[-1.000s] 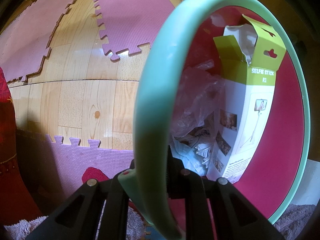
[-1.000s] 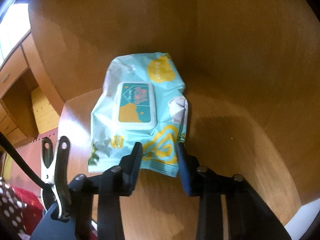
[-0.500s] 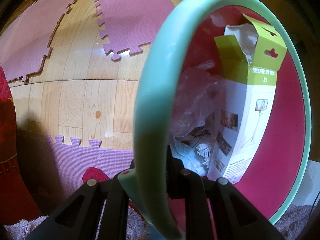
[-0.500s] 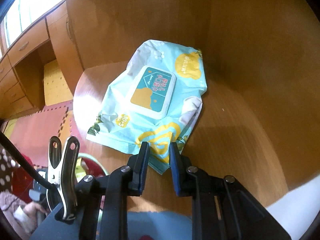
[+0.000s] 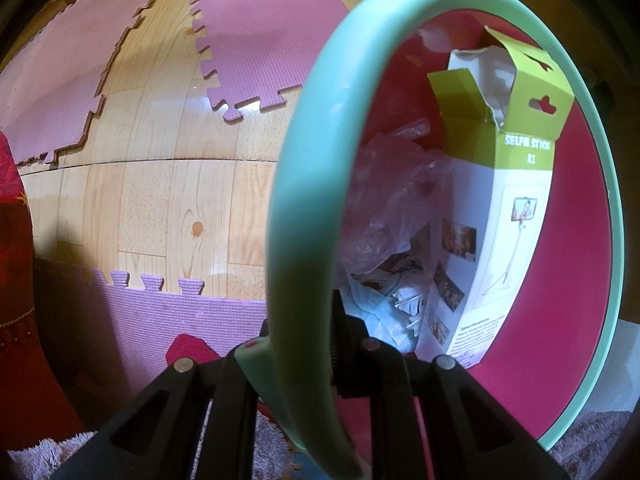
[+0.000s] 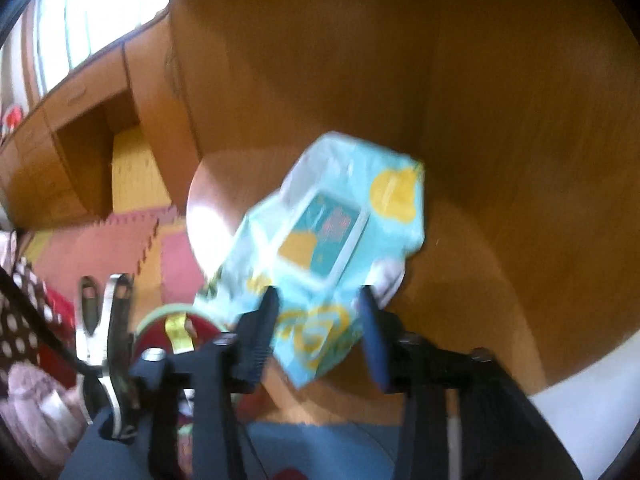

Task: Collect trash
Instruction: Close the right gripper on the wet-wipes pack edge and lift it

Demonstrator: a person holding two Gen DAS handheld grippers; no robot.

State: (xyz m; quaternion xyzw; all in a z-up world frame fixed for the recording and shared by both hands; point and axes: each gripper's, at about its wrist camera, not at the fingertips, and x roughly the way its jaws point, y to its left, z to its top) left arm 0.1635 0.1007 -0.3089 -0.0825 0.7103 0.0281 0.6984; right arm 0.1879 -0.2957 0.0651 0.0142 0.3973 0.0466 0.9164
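Several scraps already lay in the bin (image 5: 576, 280), its rim clenched by the left gripper (image 5: 296, 344), while the wipes pack (image 6: 332, 248) seemingly slipped from the right gripper's (image 6: 316, 328) just-opened jaws.

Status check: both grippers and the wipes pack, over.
Left gripper shut on bin rim. Right gripper just opening, wipes pack loose between fingers, over wooden seat. Nothing blocking.

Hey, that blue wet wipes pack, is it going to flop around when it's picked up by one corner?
Probably. The wipes pack looks crumpled and flattish, so likely soft and light. Its film looks glossy, perhaps slippery; between the right gripper it hangs tilted. The hard lid should stay stiff.
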